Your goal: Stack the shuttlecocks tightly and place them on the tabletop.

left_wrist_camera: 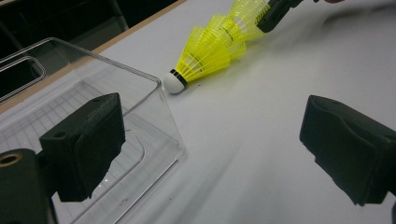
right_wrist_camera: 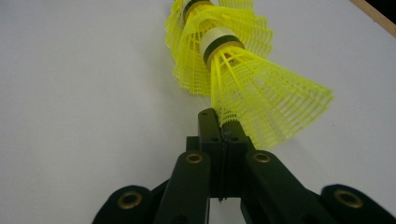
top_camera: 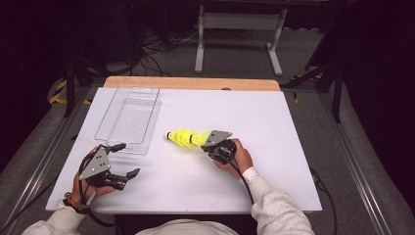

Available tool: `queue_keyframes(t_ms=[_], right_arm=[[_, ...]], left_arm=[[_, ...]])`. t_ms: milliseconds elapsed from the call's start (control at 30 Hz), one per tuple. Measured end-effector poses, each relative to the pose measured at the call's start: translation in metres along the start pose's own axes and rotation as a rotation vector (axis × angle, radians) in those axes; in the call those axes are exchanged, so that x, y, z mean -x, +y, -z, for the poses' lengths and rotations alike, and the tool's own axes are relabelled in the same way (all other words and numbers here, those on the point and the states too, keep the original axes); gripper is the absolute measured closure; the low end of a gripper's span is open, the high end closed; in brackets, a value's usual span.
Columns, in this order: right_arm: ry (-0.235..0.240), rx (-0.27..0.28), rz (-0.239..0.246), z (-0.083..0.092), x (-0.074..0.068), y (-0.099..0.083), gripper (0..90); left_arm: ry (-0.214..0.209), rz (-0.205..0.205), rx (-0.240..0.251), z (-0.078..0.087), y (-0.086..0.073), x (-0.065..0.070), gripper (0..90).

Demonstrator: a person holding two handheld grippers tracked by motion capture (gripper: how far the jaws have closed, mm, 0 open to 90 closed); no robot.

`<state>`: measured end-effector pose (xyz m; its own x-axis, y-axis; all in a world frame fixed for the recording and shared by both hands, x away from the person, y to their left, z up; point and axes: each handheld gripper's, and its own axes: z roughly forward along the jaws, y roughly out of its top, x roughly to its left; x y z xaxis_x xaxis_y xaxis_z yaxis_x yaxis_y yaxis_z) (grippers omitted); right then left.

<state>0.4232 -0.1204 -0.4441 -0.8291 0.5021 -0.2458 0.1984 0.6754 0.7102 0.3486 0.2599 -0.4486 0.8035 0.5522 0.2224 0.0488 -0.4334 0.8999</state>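
I work at a white table top [top_camera: 274, 122] with a pale wooden strip [top_camera: 191, 83] along its far edge, where a small dark thing [top_camera: 225, 89] sits that I cannot make out. Beyond it, on the grey floor [top_camera: 303, 54], stands a white metal frame [top_camera: 240, 22], with a tangle of black cables [top_camera: 156, 49] lying to its left. Metal rails [top_camera: 362, 161] run along both sides of my table, and what may be yellow-and-black tape [top_camera: 58, 93] marks the floor near the far left corner.
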Motion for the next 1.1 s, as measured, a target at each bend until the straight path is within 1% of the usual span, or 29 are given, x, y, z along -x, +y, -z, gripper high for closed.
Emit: queue_keyframes(t_ms=[133,200,400,500,933,1100], right_arm=[[0.006,-0.008,-0.004,-0.006,0.000,0.002,90.0],[0.001,-0.014,-0.003,-0.009,-0.001,0.005,90.0],[0.008,-0.014,-0.003,-0.015,-0.002,0.009,90.0],[0.009,-0.014,-0.011,-0.018,-0.002,0.011,90.0],[0.019,-0.003,-0.013,-0.024,-0.003,0.017,89.0],[0.017,-0.006,-0.017,-0.027,-0.003,0.016,83.7]], left_arm=[[-0.001,-0.001,-0.001,0.000,0.000,0.000,7.8],[0.000,-0.002,-0.001,0.000,0.000,0.000,7.8],[-0.001,-0.003,-0.002,0.000,0.000,0.000,7.7],[-0.001,-0.002,-0.003,0.000,0.000,0.000,7.8],[-0.004,0.000,-0.001,-0.001,0.000,0.000,7.8],[-0.003,0.002,0.002,0.000,0.000,0.001,7.8]])
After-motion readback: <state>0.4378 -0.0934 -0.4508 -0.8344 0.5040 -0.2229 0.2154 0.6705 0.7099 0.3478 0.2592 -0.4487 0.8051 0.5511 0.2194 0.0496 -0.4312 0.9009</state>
